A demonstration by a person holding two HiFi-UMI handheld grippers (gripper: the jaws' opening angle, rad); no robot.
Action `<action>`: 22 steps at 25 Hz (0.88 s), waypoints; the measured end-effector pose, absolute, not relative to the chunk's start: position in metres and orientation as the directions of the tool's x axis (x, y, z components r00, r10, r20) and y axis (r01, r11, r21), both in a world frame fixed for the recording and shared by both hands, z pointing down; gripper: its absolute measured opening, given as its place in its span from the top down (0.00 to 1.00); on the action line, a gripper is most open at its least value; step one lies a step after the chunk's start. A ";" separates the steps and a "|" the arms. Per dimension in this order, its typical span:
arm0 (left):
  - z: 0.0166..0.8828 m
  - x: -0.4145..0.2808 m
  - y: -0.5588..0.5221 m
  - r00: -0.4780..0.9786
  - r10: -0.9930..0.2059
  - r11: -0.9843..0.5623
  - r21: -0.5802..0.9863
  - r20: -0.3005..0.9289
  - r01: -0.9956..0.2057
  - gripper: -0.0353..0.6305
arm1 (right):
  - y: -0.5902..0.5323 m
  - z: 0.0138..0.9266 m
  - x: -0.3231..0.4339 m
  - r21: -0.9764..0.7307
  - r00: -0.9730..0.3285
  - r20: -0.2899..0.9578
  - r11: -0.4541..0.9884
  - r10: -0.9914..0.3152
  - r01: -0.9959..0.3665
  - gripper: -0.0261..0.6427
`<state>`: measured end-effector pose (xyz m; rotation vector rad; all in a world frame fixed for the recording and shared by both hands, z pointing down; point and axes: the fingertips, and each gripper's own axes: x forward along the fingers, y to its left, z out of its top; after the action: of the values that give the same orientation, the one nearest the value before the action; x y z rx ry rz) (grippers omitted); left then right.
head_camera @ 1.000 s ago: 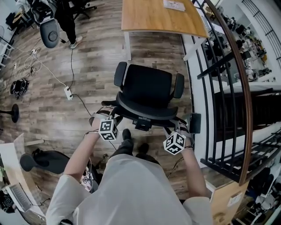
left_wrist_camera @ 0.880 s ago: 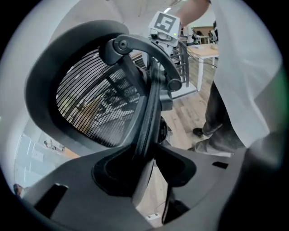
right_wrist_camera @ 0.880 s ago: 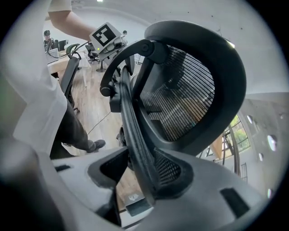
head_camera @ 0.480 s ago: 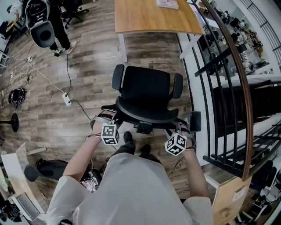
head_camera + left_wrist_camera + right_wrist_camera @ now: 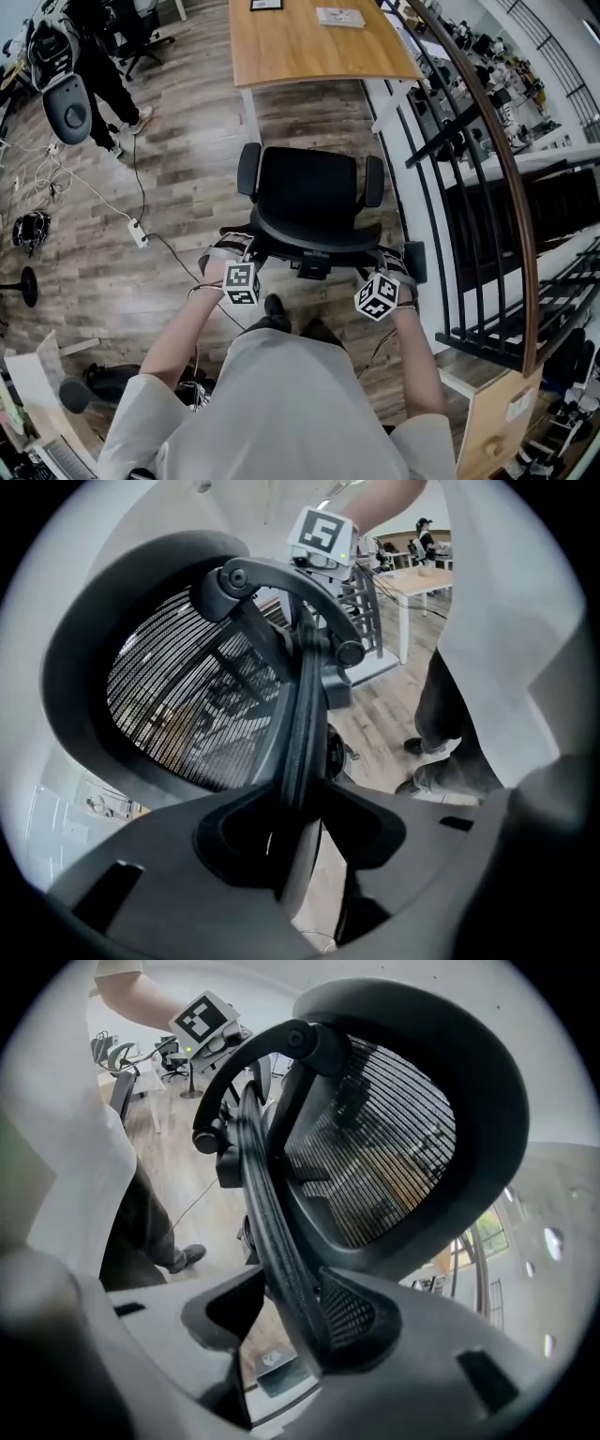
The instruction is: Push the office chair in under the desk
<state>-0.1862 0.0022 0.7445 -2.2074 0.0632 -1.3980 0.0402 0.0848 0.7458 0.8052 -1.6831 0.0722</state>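
Observation:
The black office chair (image 5: 307, 192) faces the wooden desk (image 5: 314, 47), its seat front close to the desk's near edge. I stand behind the chair. My left gripper (image 5: 231, 249) holds the left rim of the mesh backrest (image 5: 187, 700). In the left gripper view the rim (image 5: 302, 733) runs between the jaws of that left gripper (image 5: 298, 829), which have just been closing on it. My right gripper (image 5: 388, 265) holds the backrest's right rim. In the right gripper view that rim (image 5: 272, 1232) lies between the jaws of the right gripper (image 5: 291, 1314), against the right pad.
A black stair railing (image 5: 487, 169) with a wooden handrail runs close along the chair's right. A power strip (image 5: 138, 234) and cables lie on the floor at left. A person (image 5: 103, 66) stands by another chair (image 5: 67, 108) at far left. Papers (image 5: 339, 17) lie on the desk.
The chair and both grippers have moved forward toward the desk, and more of the desktop shows at the top of the head view. Both grippers stay on the backrest rim.

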 end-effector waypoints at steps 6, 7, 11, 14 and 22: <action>0.744 -0.172 -0.022 0.476 -0.307 -0.853 -0.460 0.824 0.247 0.74 | 0.058 0.744 0.056 0.372 -0.012 0.892 0.747 -0.453 -0.551 0.69; 0.744 -0.170 -0.026 0.476 -0.305 -0.853 -0.459 0.825 0.248 0.74 | 0.053 0.744 0.058 0.377 -0.005 0.890 0.744 -0.455 -0.551 0.69; 0.742 -0.163 -0.041 0.485 -0.319 -0.846 -0.475 0.815 0.242 0.74 | 0.035 0.742 0.067 0.375 0.007 0.895 0.744 -0.446 -0.553 0.69; 0.738 -0.154 -0.052 0.480 -0.318 -0.850 -0.470 0.818 0.238 0.74 | 0.024 0.738 0.076 0.379 0.011 0.896 0.750 -0.445 -0.542 0.70; 0.738 -0.132 -0.082 0.463 -0.313 -0.865 -0.451 0.829 0.222 0.74 | -0.008 0.739 0.098 0.377 -0.002 0.895 0.760 -0.445 -0.529 0.69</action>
<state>-0.1317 -0.0817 0.7384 -2.2099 0.0761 -1.4024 0.0980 -0.0084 0.7391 0.7930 -1.6278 0.0779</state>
